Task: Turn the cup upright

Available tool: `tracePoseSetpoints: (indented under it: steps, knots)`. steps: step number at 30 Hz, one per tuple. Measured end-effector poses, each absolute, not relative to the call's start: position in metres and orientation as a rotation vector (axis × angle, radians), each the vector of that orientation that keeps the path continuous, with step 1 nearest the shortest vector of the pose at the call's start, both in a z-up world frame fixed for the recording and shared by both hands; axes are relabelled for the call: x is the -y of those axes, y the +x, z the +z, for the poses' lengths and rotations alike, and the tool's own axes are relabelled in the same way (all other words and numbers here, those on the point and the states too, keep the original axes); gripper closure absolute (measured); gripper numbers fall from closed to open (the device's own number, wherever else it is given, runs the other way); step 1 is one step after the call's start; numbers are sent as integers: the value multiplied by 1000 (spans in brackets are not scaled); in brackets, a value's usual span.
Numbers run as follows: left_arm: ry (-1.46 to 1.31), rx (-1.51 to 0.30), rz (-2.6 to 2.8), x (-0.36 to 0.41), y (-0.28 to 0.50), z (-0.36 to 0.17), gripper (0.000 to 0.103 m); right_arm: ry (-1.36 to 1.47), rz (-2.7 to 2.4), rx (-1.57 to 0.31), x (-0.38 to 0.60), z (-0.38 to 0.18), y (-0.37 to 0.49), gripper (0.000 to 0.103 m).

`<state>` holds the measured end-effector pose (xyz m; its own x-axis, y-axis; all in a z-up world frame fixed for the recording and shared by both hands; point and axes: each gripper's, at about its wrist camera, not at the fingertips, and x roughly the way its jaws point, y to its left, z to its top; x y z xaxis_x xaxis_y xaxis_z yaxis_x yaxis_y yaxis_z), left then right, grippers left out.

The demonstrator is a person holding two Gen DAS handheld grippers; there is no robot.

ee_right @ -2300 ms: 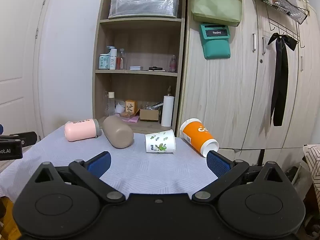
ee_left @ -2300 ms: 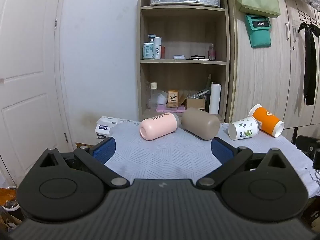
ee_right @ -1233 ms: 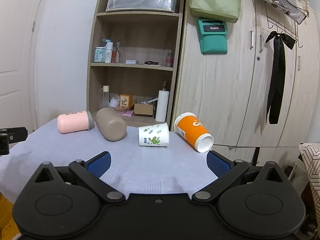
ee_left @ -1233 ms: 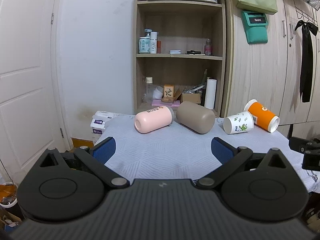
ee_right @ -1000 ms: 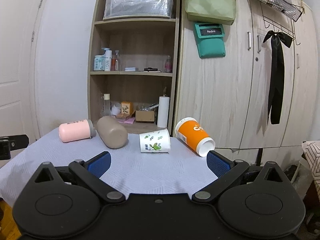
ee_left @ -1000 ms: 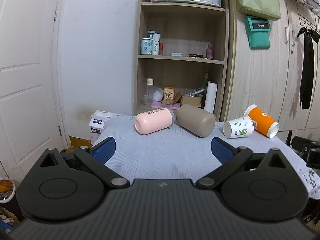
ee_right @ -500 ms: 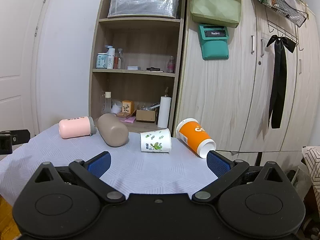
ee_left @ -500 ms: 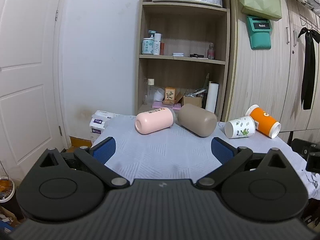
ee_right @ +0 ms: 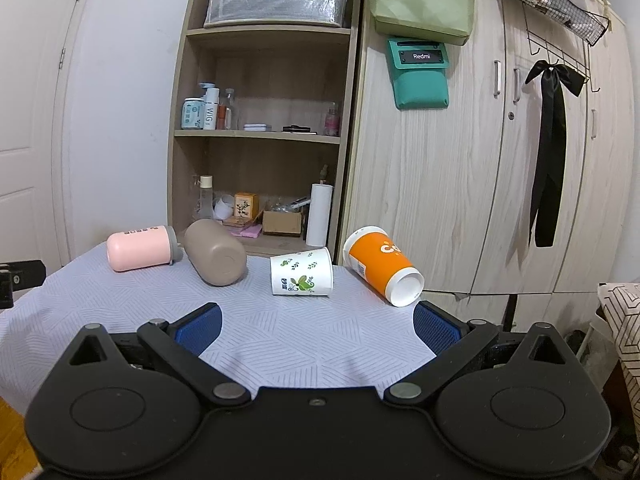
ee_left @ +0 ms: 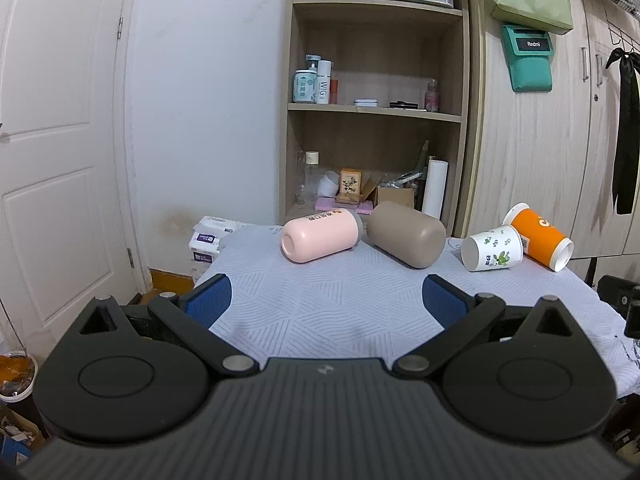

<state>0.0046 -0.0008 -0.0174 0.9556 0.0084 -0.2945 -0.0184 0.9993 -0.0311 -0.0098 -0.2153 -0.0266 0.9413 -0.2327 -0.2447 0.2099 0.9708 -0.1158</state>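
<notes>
Several cups lie on their sides on a table with a pale patterned cloth (ee_left: 320,312): a pink cup (ee_left: 320,236), a taupe cup (ee_left: 406,234), a white paper cup with leaf print (ee_left: 492,248) and an orange paper cup (ee_left: 538,236). They also show in the right wrist view: pink (ee_right: 140,254), taupe (ee_right: 216,256), white (ee_right: 302,272), orange (ee_right: 382,266). My left gripper (ee_left: 326,298) is open and empty, near the table's front edge, short of the pink and taupe cups. My right gripper (ee_right: 318,326) is open and empty, short of the white and orange cups.
A wooden shelf unit (ee_left: 376,112) with bottles, boxes and a paper roll stands behind the table. Wooden cupboards (ee_right: 500,168) stand to its right, a white door (ee_left: 56,160) at the left. Tissue packs (ee_left: 208,236) sit by the table's far left corner.
Both views shifted only slightly; the cups appear a little closer in the left wrist view. No cup has moved and both grippers stay open.
</notes>
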Motion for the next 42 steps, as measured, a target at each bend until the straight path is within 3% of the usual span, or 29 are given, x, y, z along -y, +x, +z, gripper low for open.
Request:
tracePoseSetpoints:
  steps: [20,33,42]
  knots:
    - [9,-321,-30,11,23,-9,0,-73,-223,-296,223,-31,-1,0]
    - [78,-590,-432,55,115,16,0,121,-16,-399,257,-42,56,0]
    - [178,-665,-545,91,184,25,3,300,171,-509,282,-57,116,2]
